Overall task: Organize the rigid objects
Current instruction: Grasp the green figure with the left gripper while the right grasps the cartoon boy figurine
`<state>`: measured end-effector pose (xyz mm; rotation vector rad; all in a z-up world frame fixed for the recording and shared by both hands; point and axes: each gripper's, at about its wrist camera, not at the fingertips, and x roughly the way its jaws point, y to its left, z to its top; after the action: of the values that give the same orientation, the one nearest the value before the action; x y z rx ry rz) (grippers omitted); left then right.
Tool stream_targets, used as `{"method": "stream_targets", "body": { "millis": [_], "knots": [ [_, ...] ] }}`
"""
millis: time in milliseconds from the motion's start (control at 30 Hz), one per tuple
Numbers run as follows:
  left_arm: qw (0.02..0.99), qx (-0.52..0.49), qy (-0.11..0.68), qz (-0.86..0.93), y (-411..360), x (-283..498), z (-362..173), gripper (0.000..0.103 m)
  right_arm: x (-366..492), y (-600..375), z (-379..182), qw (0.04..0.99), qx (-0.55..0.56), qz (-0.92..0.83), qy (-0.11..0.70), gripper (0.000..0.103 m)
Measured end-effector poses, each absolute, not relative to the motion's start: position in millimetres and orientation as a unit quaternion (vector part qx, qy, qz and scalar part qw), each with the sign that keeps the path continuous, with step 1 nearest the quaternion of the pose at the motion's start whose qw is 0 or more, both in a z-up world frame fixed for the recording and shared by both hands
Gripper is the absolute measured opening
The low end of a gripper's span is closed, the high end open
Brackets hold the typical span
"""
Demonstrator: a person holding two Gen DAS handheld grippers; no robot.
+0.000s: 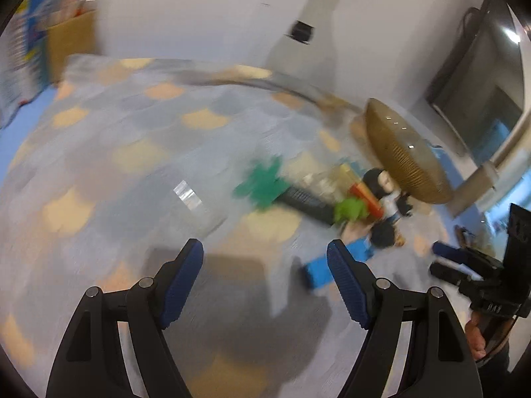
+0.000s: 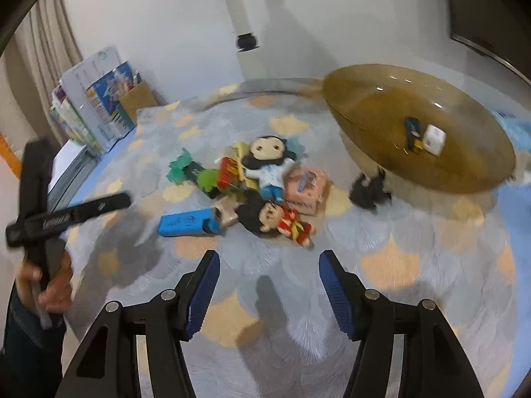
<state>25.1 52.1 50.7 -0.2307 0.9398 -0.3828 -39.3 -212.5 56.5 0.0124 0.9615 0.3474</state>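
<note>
Right wrist view is showing the right gripper [image 2: 268, 265] and left gripper [image 1: 265, 258] both hanging released, empty, above the rug [image 2: 415, 298].

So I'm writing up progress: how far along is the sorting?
Early. Done: a white block and a dark item already lie in the brown bowl. In hand: nothing; the right gripper and left gripper both show open, empty jaws. Left: the pile on the table, including the blue box, the green toy and the pink box.
</note>
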Motion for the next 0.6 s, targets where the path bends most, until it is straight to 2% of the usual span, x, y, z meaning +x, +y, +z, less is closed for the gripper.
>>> {"method": "stream_targets", "body": {
  "millis": [167,400,433,500,567,600],
  "knots": [
    [0.861,-0.066,0.468,-0.186,25.9,70.5,36.1,0.074,-14.6,-203.6,49.4,0.859,-0.040,0.158,0.485,0.061],
    [0.865,-0.025,0.460,-0.198,11.8,80.5,29.5,0.072,9.7,-186.3,30.7,0.848,-0.101,0.164,0.494,0.060],
    [0.866,-0.024,0.459,-0.199,12.0,80.5,28.6,0.069,11.9,-185.0,27.3,0.848,-0.105,0.165,0.493,0.061],
    [0.864,-0.027,0.459,-0.205,13.9,81.6,27.4,0.053,15.0,-184.4,21.4,0.846,-0.102,0.169,0.495,0.059],
    [0.867,-0.025,0.455,-0.204,16.2,81.6,28.4,0.045,13.3,-182.2,19.6,0.851,-0.104,0.166,0.487,0.057],
    [0.867,-0.026,0.453,-0.206,17.5,81.1,28.8,0.033,10.8,-181.4,19.2,0.854,-0.107,0.165,0.482,0.056]
  ]
}}
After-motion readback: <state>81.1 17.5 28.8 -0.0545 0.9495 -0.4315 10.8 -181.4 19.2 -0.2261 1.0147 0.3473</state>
